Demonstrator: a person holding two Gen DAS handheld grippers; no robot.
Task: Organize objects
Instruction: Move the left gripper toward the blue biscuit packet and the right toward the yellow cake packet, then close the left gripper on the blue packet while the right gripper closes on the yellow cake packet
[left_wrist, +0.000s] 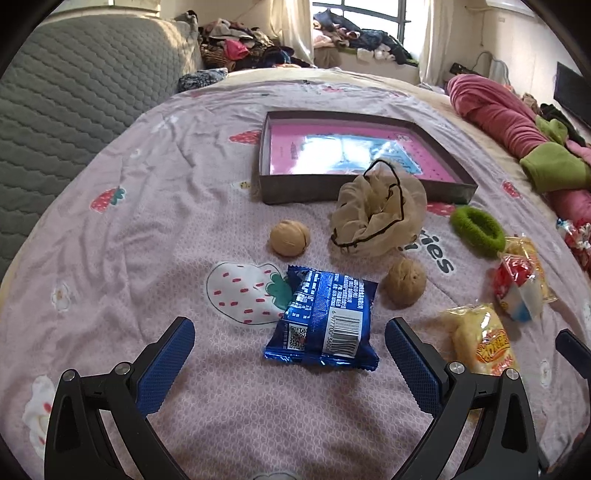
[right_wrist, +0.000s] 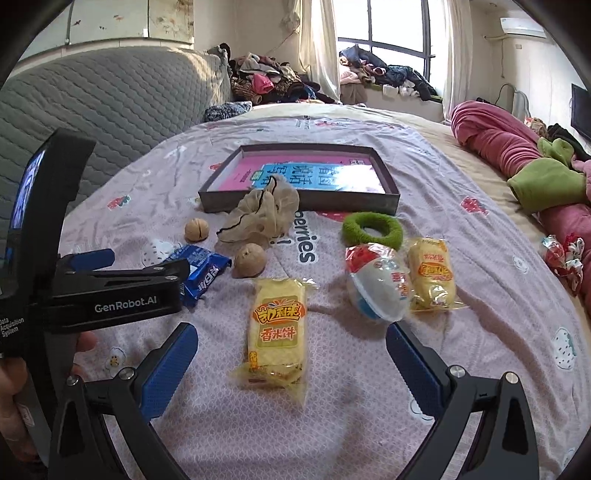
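Two grippers, both spread wide and empty. Left gripper low over the bedspread, fingers either side of the blue packet, not touching it. Right gripper likewise around the yellow cake, clear of it on both sides.

Blue packet: probably light, foil skin slick and crinkly, contents likely brittle. Best taken across the flat middle, not the crimped ends, with a gentle squeeze. Lying flat, barcode up, just beside the printed strawberry.

Yellow cake: clear wrap, orange label, long and narrow, pointing away from the right gripper. Likely soft and crumbly; a hold across the short width at mid-length looks safest.

Farther off:
- two walnuts, hard and round, apt to roll on the soft sheet
- beige scrunchie, limp, propped against the tray's near wall
- green hair tie, fuzzy, easy to pinch by the ring
- white egg-shaped toy in loose wrap, touching a second yellow cake

Tray at the far middle: shallow, dark-walled, pink sheet inside, nothing else in it yet. Probable destination, judging by the task.

Soft bedding underneath: pressing down likely to sink things rather than pin them.
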